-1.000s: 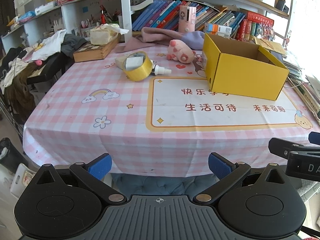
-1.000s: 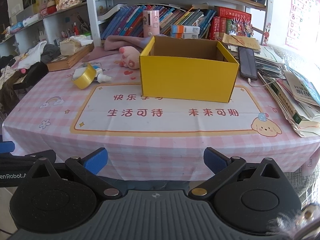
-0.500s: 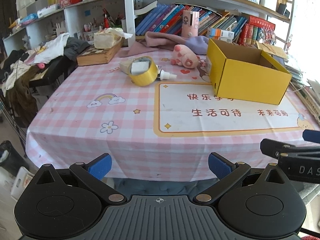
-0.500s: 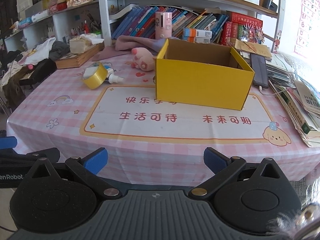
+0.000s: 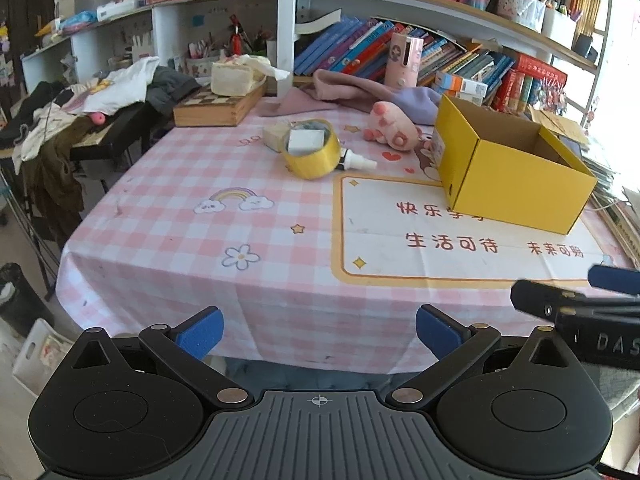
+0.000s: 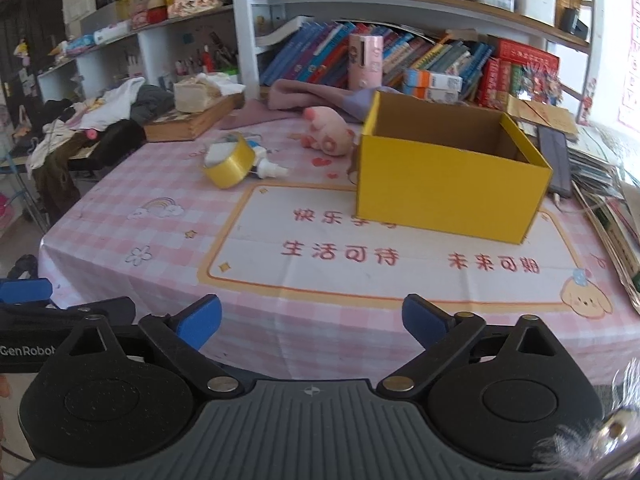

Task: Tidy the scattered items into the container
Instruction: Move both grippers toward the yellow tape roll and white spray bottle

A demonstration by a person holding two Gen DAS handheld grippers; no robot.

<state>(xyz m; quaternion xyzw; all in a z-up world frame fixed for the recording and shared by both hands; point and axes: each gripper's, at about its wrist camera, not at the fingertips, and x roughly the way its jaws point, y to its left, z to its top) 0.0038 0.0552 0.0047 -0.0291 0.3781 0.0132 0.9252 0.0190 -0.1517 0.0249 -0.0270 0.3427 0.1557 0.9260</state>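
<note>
Change since a second ago: you have carried both tools forward toward the worktop [image 5: 280,240], jaws as wide as before. From your left tool [image 5: 319,330], the yellow box [image 5: 516,184] has slid toward 2 o'clock and the tape roll [image 5: 312,156] nearer 12. From your right tool [image 6: 312,322], the box [image 6: 448,196] now sits at 1 o'clock, larger in view.
</note>
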